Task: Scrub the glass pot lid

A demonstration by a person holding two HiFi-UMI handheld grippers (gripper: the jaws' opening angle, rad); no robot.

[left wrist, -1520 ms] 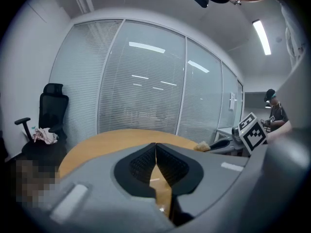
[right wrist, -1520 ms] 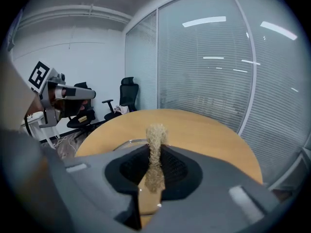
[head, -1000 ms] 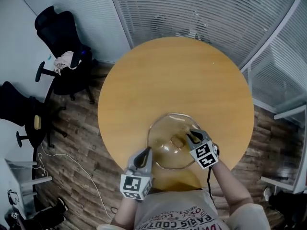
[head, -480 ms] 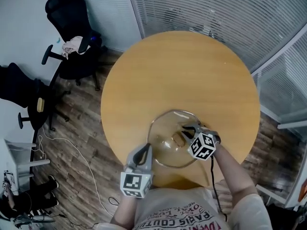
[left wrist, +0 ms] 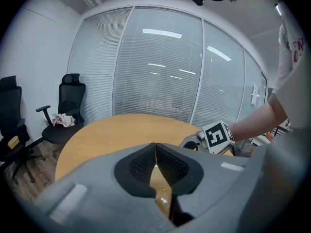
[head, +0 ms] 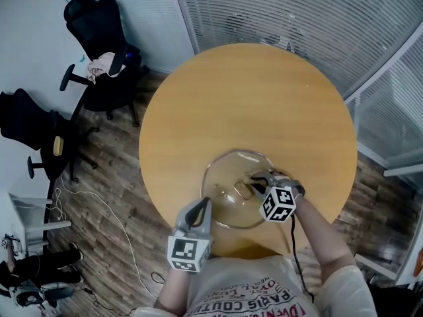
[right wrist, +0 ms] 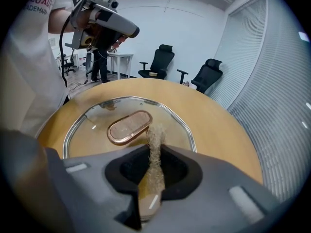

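Note:
The glass pot lid [head: 225, 200] lies flat on the round wooden table [head: 251, 104], near its front edge. Its copper-coloured oval handle [right wrist: 129, 126] sits at the lid's centre. My left gripper [head: 203, 205] is at the lid's near-left rim; in the left gripper view its jaws [left wrist: 156, 152] stand shut with an amber edge of the lid [left wrist: 163, 198] between them. My right gripper [head: 260, 179] hovers over the lid's right half, shut on a thin brown scrub pad [right wrist: 154, 147]. The pad's tip points down at the glass just beside the handle.
Two black office chairs [head: 99, 38] [head: 30, 134] stand on the wood floor left of the table. Glass walls with blinds [head: 277, 8] run behind and to the right. A white cable [head: 112, 223] trails on the floor. The lid lies close to the table's near edge.
The right gripper with the pad has shifted slightly toward me beside the handle. The left gripper has stayed on the rim. The head camera's view has shifted a little.

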